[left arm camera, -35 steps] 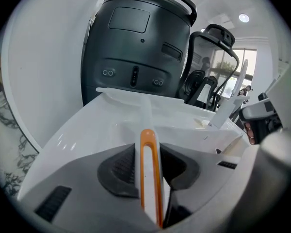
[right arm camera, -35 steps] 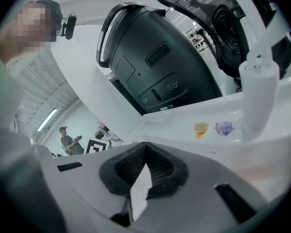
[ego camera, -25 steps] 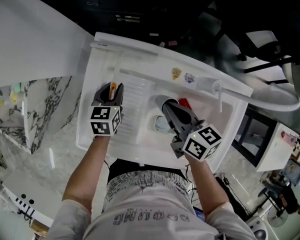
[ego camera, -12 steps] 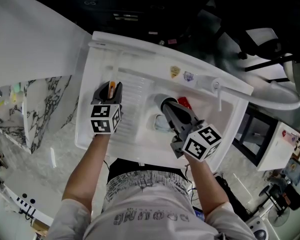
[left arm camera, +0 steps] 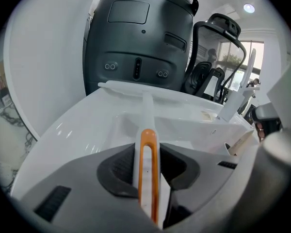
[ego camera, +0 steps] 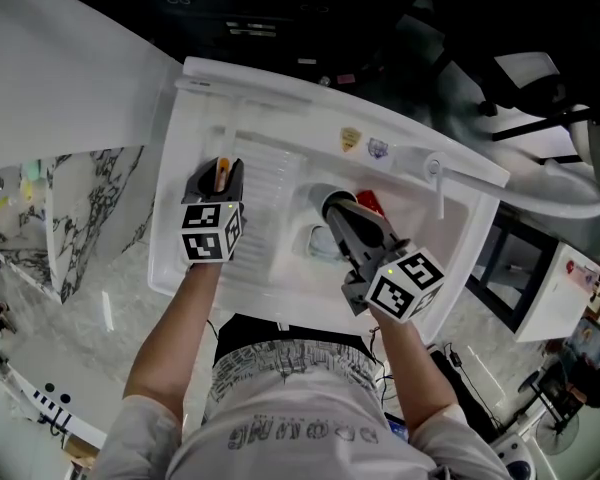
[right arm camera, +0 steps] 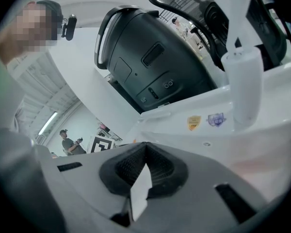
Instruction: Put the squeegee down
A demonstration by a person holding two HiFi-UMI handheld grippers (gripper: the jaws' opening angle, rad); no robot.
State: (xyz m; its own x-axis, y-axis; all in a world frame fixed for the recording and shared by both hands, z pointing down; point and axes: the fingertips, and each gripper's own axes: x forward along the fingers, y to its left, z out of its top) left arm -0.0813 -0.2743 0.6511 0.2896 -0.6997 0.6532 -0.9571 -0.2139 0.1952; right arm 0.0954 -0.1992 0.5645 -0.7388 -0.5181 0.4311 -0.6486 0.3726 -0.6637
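Observation:
The squeegee [left arm camera: 148, 171] has a white handle with an orange loop, and my left gripper [left arm camera: 149, 152] is shut on that handle. Its thin white shaft runs forward to a crossbar blade [left arm camera: 136, 87] near the sink's far rim. In the head view the left gripper [ego camera: 222, 175] hovers over the ribbed drainboard [ego camera: 272, 193] of the white sink [ego camera: 280, 103], with the orange handle end [ego camera: 221, 178] showing between its jaws. My right gripper [ego camera: 333, 209] points into the basin, shut, with nothing held; in its own view the right gripper [right arm camera: 145, 148] has its pads meeting at the tips.
A white faucet [ego camera: 438, 183] stands at the sink's right rim, also tall in the right gripper view [right arm camera: 243, 72]. A red object [ego camera: 368, 206] lies in the basin. Two stickers [ego camera: 364, 144] mark the back wall. A black appliance [left arm camera: 140, 38] stands behind the sink.

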